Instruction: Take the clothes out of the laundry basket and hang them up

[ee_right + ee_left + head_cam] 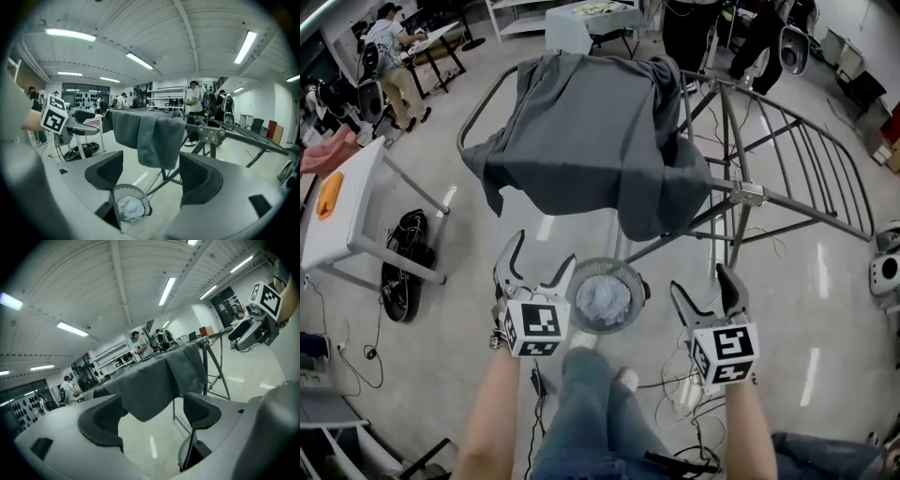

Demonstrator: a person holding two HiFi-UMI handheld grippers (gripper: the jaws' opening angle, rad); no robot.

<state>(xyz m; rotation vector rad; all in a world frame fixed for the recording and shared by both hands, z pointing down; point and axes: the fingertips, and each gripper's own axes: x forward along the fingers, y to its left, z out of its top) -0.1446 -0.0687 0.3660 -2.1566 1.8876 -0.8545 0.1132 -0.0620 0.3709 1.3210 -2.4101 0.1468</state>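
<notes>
Hovering above the basket [574,284] on the floor with left gripper [543,255] and right gripper [701,285] both spread, holding nothing. Inside, one pale cloth [605,300]; over the rack's [811,159] left end, a grey shirt [591,141]. Could pinch the mesh rim with the cloth and tip the basket.

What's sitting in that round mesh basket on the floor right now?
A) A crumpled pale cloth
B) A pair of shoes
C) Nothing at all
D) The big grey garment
A: the head view looks down into the laundry basket and shows a crumpled pale cloth inside it, while the grey garment is draped over the drying rack.
</notes>
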